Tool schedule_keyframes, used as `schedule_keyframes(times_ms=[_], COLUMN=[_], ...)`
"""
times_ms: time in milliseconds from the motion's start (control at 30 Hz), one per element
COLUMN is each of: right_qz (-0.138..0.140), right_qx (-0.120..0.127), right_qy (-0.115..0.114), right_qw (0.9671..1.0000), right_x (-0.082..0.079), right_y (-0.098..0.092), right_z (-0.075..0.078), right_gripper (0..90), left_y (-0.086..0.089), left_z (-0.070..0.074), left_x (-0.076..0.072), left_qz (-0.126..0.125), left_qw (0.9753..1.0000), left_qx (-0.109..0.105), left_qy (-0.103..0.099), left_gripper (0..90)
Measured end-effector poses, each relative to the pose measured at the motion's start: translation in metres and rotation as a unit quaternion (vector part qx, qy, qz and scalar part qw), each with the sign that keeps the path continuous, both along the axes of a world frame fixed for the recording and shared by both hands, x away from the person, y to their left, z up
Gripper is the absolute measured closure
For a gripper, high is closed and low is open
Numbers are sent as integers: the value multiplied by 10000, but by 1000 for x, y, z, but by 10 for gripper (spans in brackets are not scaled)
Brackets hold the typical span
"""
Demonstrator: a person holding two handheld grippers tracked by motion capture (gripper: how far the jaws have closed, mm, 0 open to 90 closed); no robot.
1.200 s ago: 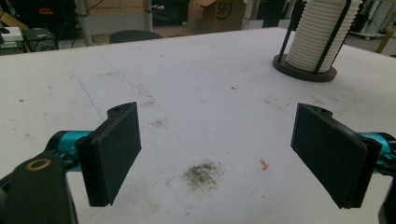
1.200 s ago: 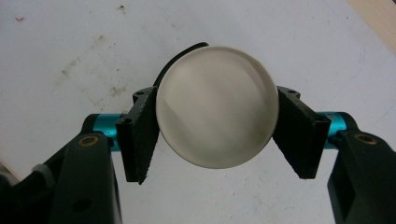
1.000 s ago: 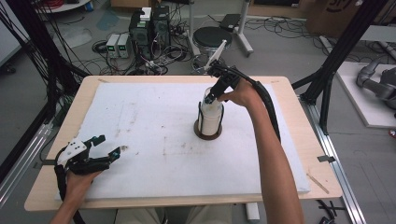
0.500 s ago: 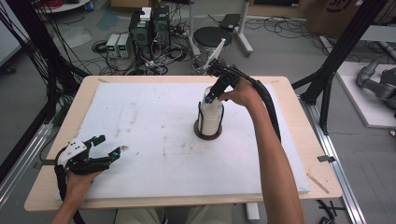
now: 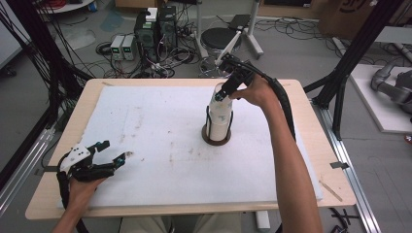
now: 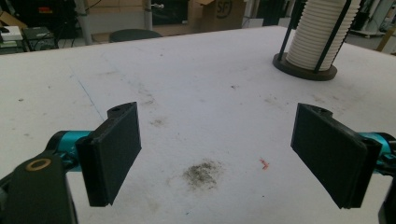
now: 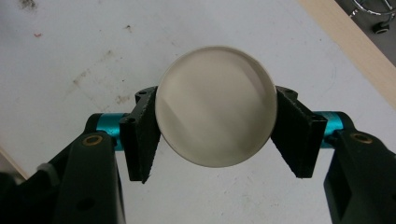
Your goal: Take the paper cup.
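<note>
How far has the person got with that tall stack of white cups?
Nothing looks finished: the stack of cups stands in its dark holder, with no cup set out on the white mat. In hand: the right gripper clamps the top cup. Left: lifting it off. The left gripper rests open, apart.

**Count of things on and around the table**

One wooden table (image 5: 311,160) is seen, covered by one white foam sheet (image 5: 160,126). One round dark holder with upright black rods (image 5: 216,138) stands on it, carrying one stack of white paper cups (image 5: 219,116); the cups in the stack cannot be counted. Two black two-jaw tongs are counted: the left tongs (image 5: 112,153) and the right tongs (image 5: 221,95). One round black stool (image 5: 219,38) is seen on the floor beyond.
</note>
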State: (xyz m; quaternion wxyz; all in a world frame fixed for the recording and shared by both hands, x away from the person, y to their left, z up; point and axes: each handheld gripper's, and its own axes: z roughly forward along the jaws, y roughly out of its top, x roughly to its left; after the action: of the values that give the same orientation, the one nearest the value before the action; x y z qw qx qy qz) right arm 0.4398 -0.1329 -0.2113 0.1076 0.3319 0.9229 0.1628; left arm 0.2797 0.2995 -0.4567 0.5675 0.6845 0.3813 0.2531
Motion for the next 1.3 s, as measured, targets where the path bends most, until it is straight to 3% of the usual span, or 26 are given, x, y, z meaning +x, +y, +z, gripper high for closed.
schedule_keyframes(times_ms=[333, 600, 1100, 1300], right_qz=[-7, -1, 39, 155], right_qx=[122, 82, 119, 327], right_qy=[-208, -340, -441, -501], right_qw=[9997, 9994, 9989, 9981], right_x=[-9, -13, -17, -25], right_y=[-3, -4, -4, -7], right_z=[24, 39, 50, 53], right_gripper=[382, 382, 382, 382], left_y=[0, 0, 0, 0], left_z=[0, 0, 0, 0], left_x=[0, 0, 0, 0], left_qz=[-17, -21, -28, -28], left_qw=[10000, 10000, 10000, 10000], left_qx=[26, 27, 25, 18], left_qy=[-1, 1, 9, 9], left_gripper=[159, 159, 159, 159])
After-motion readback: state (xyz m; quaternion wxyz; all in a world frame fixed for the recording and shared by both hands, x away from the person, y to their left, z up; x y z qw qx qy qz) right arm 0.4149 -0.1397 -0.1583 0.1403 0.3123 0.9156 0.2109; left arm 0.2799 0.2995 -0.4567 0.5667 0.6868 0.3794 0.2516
